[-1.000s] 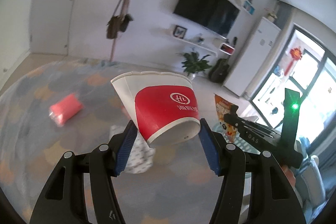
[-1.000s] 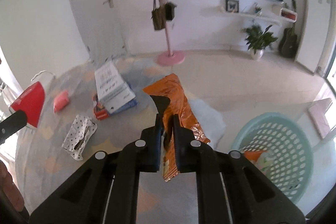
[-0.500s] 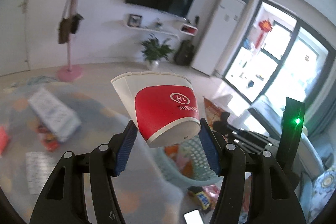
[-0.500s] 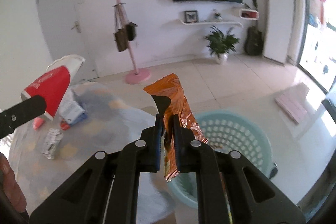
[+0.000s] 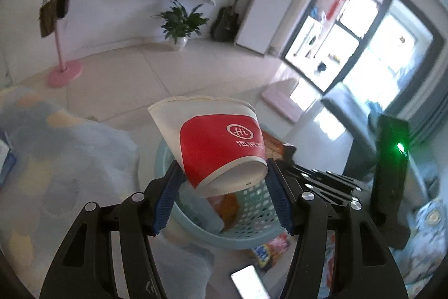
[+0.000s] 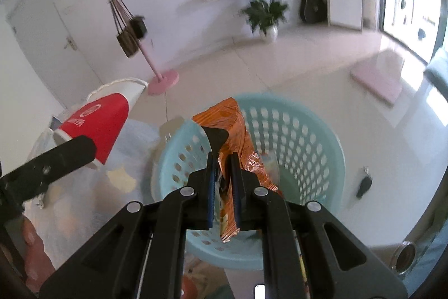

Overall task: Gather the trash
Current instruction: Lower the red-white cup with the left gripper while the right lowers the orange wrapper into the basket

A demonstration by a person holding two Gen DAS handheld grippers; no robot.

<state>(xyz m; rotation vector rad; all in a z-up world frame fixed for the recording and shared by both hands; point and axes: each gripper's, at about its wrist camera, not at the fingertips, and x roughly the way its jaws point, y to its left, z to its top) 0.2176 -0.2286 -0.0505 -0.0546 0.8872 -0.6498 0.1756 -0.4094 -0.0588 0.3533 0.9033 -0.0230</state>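
Observation:
My left gripper [image 5: 222, 194] is shut on a red and white paper cup [image 5: 215, 147], held tilted with its base toward the camera, above the near rim of a light blue perforated basket [image 5: 252, 229]. In the right wrist view the same cup [image 6: 98, 122] shows at the left, in the other gripper's finger. My right gripper [image 6: 223, 181] is shut on an orange foil snack wrapper [image 6: 238, 142], which hangs over the basket [image 6: 308, 131]. Some wrappers lie inside the basket.
A pale blue patterned rug [image 5: 56, 159] lies left of the basket. Colourful packets [image 5: 268, 248] and a phone [image 5: 249, 282] lie near the basket's front. A pink coat stand [image 6: 156, 74], a potted plant [image 5: 182, 21] and a pink mat [image 6: 378, 80] stand on the tiled floor.
Both grippers swung from over the rug to over the basket and sank lower. The cup and the orange wrapper stayed gripped throughout. The littered rug has slid out to the left.

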